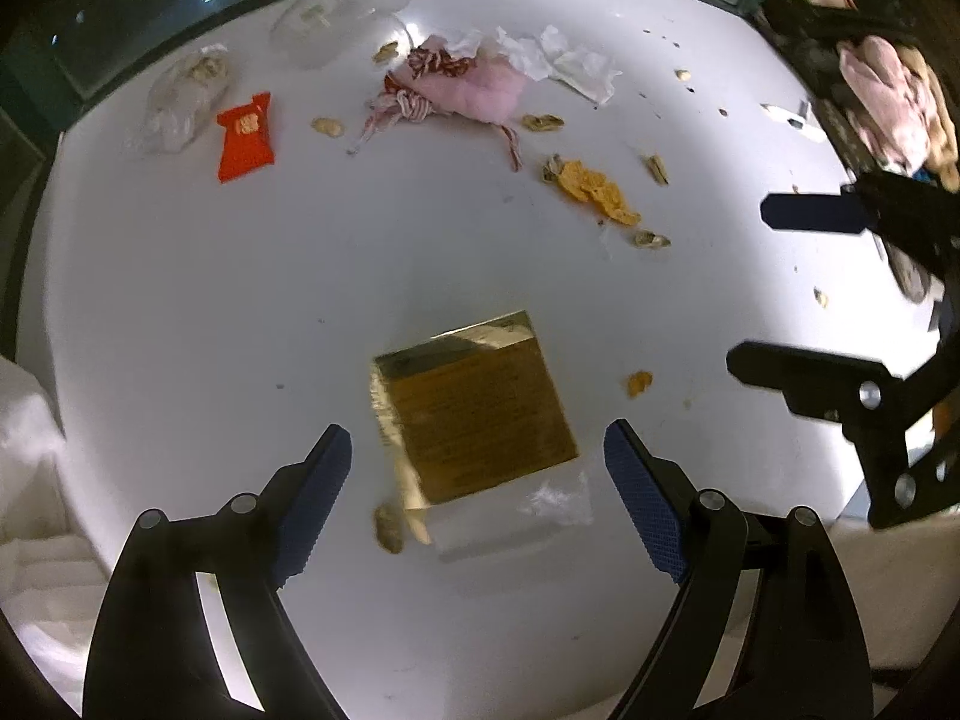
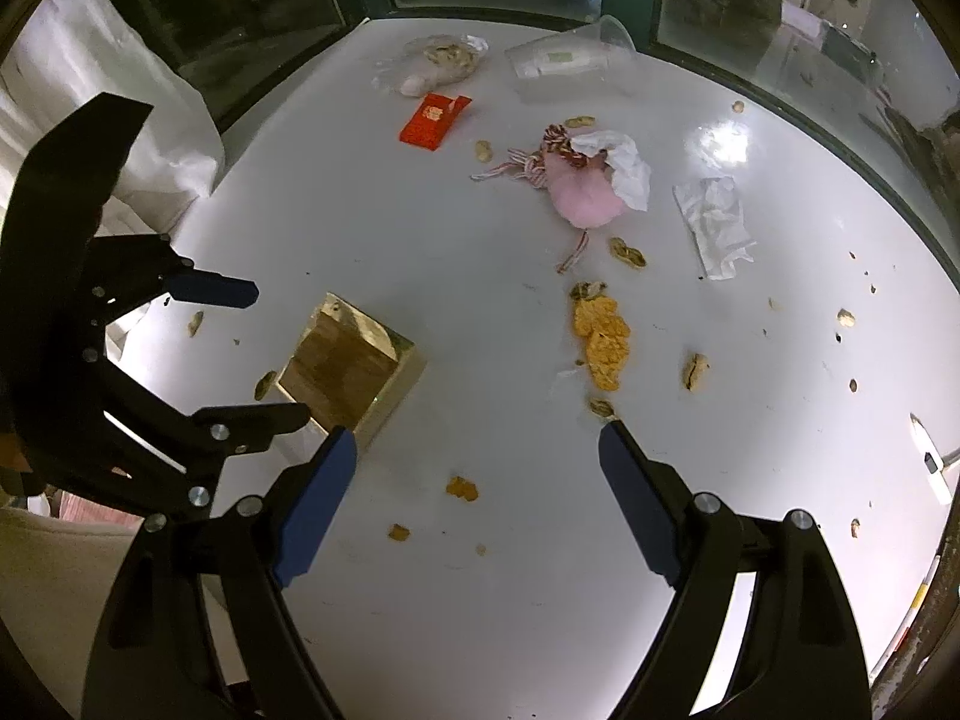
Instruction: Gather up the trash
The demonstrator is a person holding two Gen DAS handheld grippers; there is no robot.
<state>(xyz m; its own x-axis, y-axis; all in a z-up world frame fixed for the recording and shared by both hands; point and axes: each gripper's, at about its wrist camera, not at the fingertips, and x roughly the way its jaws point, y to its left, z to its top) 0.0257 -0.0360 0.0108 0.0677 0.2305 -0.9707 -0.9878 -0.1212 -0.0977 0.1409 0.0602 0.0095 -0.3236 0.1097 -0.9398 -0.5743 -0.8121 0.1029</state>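
Note:
A gold box (image 1: 480, 405) lies on the white round table (image 1: 180, 300), just ahead of my open, empty left gripper (image 1: 477, 450); it also shows in the right wrist view (image 2: 351, 360). My right gripper (image 2: 477, 444) is open and empty above small orange crumbs (image 2: 462, 487). Trash on the table: a red wrapper (image 1: 246, 135), a pink cloth with striped string (image 1: 474, 90), white tissues (image 1: 564, 60), orange peel (image 1: 594, 189), a clear plastic cup (image 1: 342, 6), a clear bag (image 1: 180, 96), peanut shells (image 2: 695, 371).
Dark glass windows ring the table's far edge (image 2: 480, 18). A white bag (image 1: 30, 480) hangs at the table's left. Pink cloth items (image 1: 888, 102) lie off the right edge. The right gripper shows in the left wrist view (image 1: 780, 282).

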